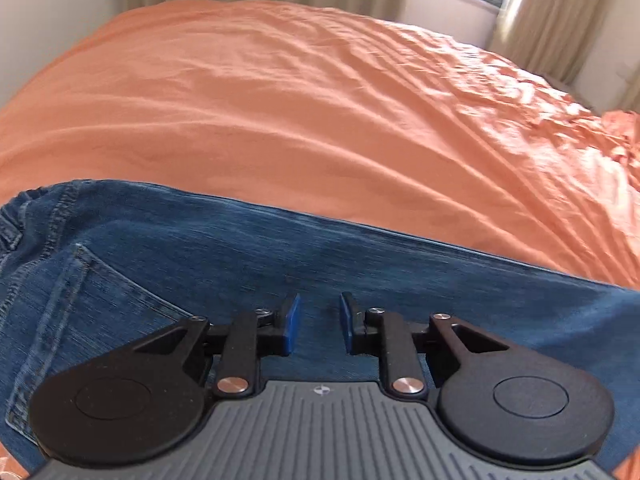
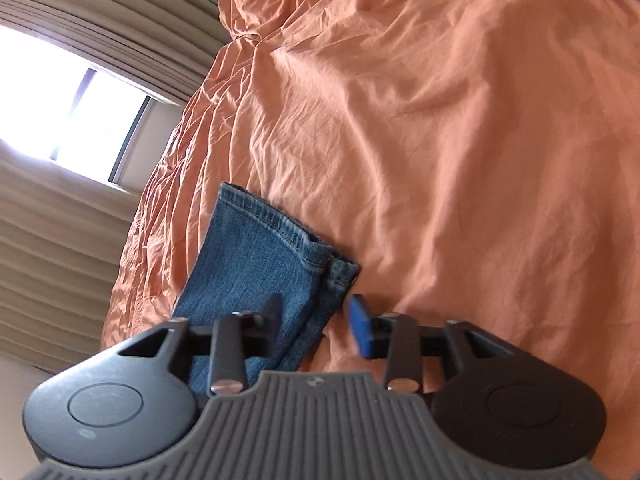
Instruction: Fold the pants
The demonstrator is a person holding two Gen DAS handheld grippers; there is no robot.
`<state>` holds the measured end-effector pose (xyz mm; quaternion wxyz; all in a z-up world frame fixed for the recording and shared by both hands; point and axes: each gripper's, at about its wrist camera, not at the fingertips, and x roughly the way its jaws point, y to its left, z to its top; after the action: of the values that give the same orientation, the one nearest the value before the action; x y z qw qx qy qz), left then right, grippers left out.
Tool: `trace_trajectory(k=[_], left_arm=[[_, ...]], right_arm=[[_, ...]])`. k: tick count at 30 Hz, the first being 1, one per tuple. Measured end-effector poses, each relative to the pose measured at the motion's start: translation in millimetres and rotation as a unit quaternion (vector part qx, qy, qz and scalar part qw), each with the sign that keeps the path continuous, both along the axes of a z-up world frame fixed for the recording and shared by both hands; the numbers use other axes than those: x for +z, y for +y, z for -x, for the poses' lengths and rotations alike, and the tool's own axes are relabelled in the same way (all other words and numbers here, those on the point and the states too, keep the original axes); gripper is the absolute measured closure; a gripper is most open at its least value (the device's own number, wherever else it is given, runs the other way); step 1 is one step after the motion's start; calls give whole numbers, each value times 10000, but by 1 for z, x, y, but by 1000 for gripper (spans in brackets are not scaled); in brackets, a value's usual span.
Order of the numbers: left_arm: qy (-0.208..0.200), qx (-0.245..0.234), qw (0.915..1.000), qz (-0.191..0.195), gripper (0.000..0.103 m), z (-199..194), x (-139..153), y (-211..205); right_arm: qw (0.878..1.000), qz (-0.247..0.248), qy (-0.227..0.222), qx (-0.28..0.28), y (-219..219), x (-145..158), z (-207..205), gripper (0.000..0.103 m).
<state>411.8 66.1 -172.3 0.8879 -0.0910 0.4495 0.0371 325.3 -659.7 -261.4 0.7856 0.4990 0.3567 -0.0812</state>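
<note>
Two pairs of jaws stand spread, neither pinching anything that we can see: our left gripper (image 1: 319, 325) hovers with a narrow gap over the blue jeans (image 1: 248, 264), its blue pads (image 1: 293, 320) clear of the denim as far as the view tells, while our right gripper (image 2: 316, 326) straddles the hem end (image 2: 276, 240) of a leg, jaws wider. In the left view the back pocket (image 1: 76, 292) lies at nine o'clock and the orange bedsheet (image 1: 320, 112) spreads toward twelve; the window (image 2: 60, 108) sits at ten in the right view. We judge the risk to be a shallow bite (the doubled hem looks uneven), catching one layer or the sheet, so the fold drags crooked.
</note>
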Motion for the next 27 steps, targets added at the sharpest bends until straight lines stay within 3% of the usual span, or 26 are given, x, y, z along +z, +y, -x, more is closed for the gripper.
trace_trajectory(k=[8,15,16,17,20,24,27], left_arm=[[1,-1356,9900,394,78,6,-1,-91],[133,-2074,9751,780,78,-25,-24,-179],[171,-2113,9740,798,78,-31,-27,-188],[207,-2161,9726,827,78,-34,-31,-198],[262,-2189,9716,857,78,-49,-41,-218],[251,-2161,9718,908,78,-65,-47,-231],[290,-2085,9729,957,78,-81,-52,-237]], right_arm=[[9990,-410,-67,-131,0,-24,-1,55],[9925,-1049,-353,-520,-12,-46,-5,58],[9922,-1072,-350,-524,-13,-47,-7,64],[9927,-1053,-342,-478,-15,-48,-8,78],[9943,-923,-418,-346,-19,-46,-7,99],[9986,-252,-469,-13,-17,-30,-4,101],[9993,-87,-370,22,-15,-31,-8,102]])
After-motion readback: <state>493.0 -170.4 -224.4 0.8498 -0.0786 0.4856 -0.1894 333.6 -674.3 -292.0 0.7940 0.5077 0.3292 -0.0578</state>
